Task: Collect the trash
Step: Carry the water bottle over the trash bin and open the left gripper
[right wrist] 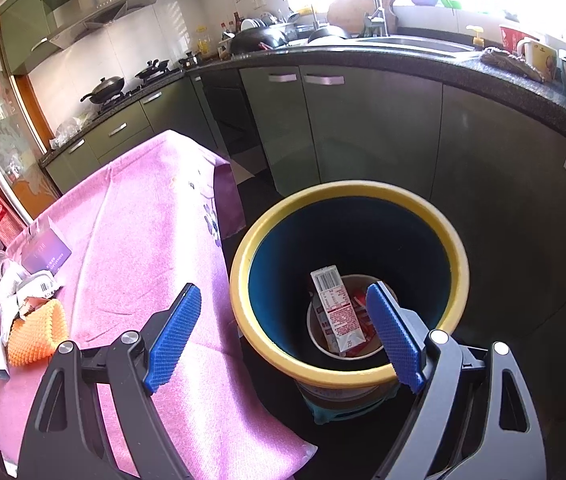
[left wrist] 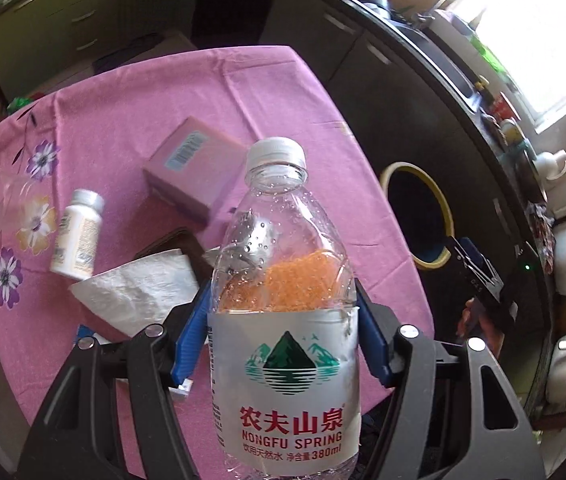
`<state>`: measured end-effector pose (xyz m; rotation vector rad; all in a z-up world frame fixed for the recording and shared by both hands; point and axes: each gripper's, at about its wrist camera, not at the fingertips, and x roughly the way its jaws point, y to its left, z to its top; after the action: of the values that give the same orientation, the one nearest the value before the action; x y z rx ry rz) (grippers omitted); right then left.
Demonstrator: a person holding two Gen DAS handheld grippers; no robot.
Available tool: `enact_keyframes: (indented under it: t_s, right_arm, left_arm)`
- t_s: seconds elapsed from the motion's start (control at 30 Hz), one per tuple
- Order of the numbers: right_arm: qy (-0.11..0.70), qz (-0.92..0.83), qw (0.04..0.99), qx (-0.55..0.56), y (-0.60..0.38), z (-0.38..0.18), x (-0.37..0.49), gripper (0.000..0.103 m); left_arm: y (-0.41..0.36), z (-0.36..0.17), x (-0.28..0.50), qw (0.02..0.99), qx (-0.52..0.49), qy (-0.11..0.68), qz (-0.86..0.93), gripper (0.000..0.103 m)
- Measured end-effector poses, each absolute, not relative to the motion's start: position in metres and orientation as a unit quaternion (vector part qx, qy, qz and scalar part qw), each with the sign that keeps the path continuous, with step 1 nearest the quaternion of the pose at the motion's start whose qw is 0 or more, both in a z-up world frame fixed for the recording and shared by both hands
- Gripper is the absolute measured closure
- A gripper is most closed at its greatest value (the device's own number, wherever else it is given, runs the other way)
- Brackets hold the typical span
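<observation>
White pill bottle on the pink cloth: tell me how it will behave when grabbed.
The white pill bottle looks like rigid plastic, so it probably won't crush. It lies on its side and is round, so a nudge may roll it. Its smooth wall could slip between the tongs; how heavy it is cannot be told.

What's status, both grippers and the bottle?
Left gripper shut on bottle, capped, above table. Right gripper open, empty, over bin. Bin holds carton. Nothing in the way.
</observation>
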<state>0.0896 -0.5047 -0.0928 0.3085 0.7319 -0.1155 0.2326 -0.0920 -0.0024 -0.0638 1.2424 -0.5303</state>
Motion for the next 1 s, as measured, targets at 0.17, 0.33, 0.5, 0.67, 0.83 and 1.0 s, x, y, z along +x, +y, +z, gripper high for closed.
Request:
enact_keyframes:
  t_s: [0.17, 0.33, 0.5, 0.67, 0.83, 1.0]
  right_arm:
    - [0.337, -0.071, 0.926, 0.153, -0.52, -0.079, 0.073, 0.019]
    - [0.319, -0.095, 0.929, 0.162, -0.546, -0.07, 0.052, 0.019]
    - [0.305, -0.124, 0.928, 0.176, -0.577, -0.064, 0.029, 0.019]
    - [0.304, -0.147, 0.922, 0.19, -0.601, -0.066, 0.014, 0.019]
    - [0.31, -0.157, 0.916, 0.2, -0.616, -0.071, 0.007, 0.019]
    - [0.315, -0.154, 0.914, 0.202, -0.617, -0.073, 0.007, 0.019]
  left_arm:
    - [-0.167, 0.011, 0.219, 0.76, 0.012, 0.563, -0.323, 0.04]
    - [-0.248, 0.012, 0.22, 0.736, 0.042, 0.554, -0.387, 0.04]
    - [-0.335, 0.0, 0.234, 0.714, 0.064, 0.548, -0.43, 0.04]
    - [-0.418, -0.031, 0.248, 0.7, 0.091, 0.548, -0.449, 0.04]
    - [-0.468, -0.071, 0.259, 0.701, 0.112, 0.551, -0.44, 0.04]
    - [-0.491, -0.105, 0.268, 0.709, 0.127, 0.558, -0.413, 0.033]
